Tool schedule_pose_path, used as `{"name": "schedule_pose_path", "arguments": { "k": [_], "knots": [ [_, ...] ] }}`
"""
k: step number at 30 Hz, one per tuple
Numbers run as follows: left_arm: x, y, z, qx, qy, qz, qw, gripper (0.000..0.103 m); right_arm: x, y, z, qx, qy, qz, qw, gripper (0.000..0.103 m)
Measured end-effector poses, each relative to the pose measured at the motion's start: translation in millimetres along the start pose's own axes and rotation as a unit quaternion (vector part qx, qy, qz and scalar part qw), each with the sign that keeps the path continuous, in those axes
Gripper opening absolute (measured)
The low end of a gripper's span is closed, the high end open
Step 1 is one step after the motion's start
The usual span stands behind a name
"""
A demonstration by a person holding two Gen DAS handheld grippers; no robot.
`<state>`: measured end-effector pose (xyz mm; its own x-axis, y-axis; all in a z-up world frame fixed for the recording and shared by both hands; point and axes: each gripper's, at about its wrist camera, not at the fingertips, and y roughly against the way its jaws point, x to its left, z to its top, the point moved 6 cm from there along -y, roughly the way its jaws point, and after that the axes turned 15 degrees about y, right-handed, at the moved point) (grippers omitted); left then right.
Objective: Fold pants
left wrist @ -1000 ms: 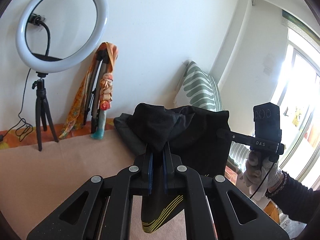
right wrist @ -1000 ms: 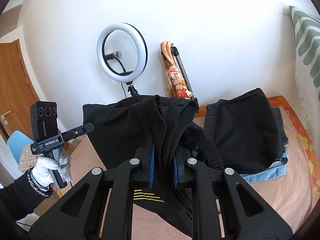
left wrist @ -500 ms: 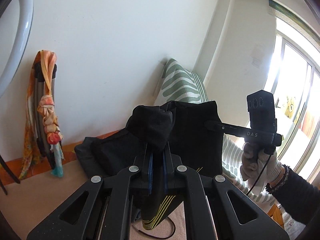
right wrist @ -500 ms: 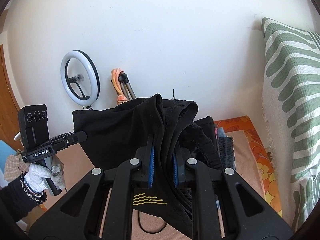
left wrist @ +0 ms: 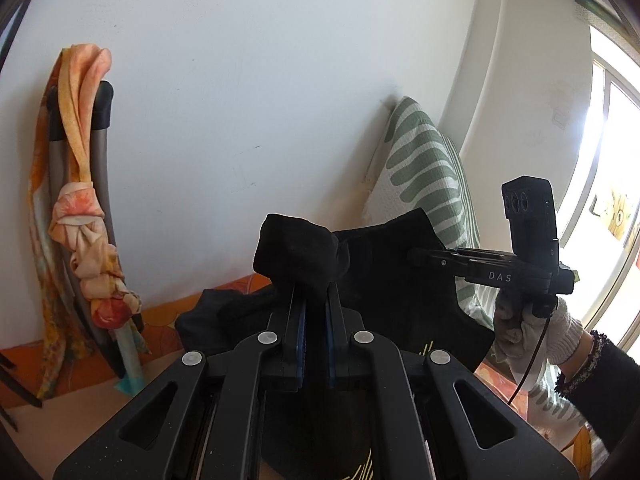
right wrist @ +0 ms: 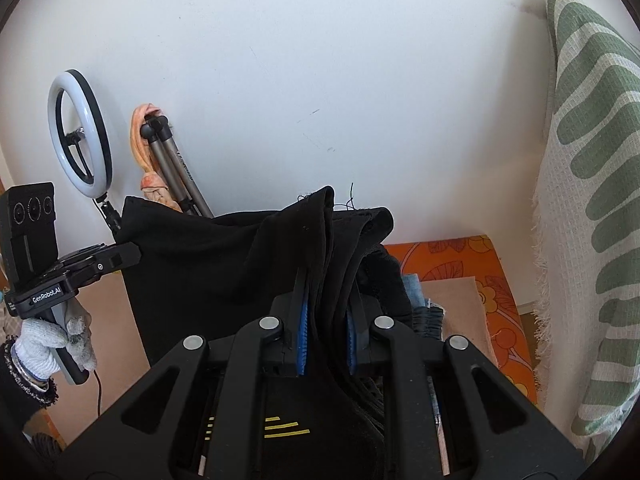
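Black pants with thin yellow stripes hang folded in the air between my two grippers, above the bed. My left gripper is shut on a bunched corner of the pants. My right gripper is shut on the other corner, with several cloth layers between its blue pads. The pants spread as a flat black panel between the two. In the left wrist view the right gripper grips the panel's far edge. In the right wrist view the left gripper does the same.
A stack of folded dark clothes and jeans lies on the bed near the wall. A green striped pillow leans at the right. A ring light and a tripod with an orange scarf stand at the left wall.
Both grippers have swung right with the pants held between them, towards the pillow and the clothes stack. The ring light has left the left wrist view. Both grips are unchanged.
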<state>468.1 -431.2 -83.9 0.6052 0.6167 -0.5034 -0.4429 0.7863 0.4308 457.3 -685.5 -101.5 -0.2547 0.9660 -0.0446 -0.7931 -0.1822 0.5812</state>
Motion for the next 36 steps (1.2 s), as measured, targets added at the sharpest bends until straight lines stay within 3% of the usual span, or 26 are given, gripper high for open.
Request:
{"name": "schedule_pose_path", "arguments": {
  "k": [5, 11, 14, 15, 16, 18, 30, 36],
  "knots": [
    [26, -30, -1, 0.006, 0.014, 0.040, 0.9991, 0.006, -13, -37, -7, 0.033, 0.005, -0.021, 0.999, 0.015],
    [30, -59, -12, 0.038, -0.004, 0.074, 0.9965, 0.008, -33, -61, -27, 0.075, -0.016, -0.060, 0.995, 0.017],
    [31, -62, -10, 0.035, 0.006, 0.082, 0.9960, 0.017, -43, -65, -35, 0.095, -0.030, -0.088, 0.991, 0.029],
    [32, -61, -9, 0.035, 0.010, 0.086, 0.9956, 0.026, -44, -65, -36, 0.097, -0.033, -0.091, 0.991, 0.036],
    [32, -60, -9, 0.035, 0.012, 0.087, 0.9955, 0.041, -43, -63, -36, 0.095, -0.033, -0.094, 0.990, 0.043],
    [30, -57, -7, 0.032, 0.008, 0.096, 0.9948, 0.060, -44, -59, -36, 0.094, -0.034, -0.103, 0.990, 0.055],
    [9, -5, -20, 0.047, -0.001, 0.100, 0.9939, 0.072, -6, -3, -35, 0.077, -0.039, -0.134, 0.987, 0.074],
    [-5, 45, -27, 0.043, -0.011, 0.129, 0.9907, 0.072, 35, 50, -32, 0.055, -0.036, -0.146, 0.987, 0.085]
  ]
}}
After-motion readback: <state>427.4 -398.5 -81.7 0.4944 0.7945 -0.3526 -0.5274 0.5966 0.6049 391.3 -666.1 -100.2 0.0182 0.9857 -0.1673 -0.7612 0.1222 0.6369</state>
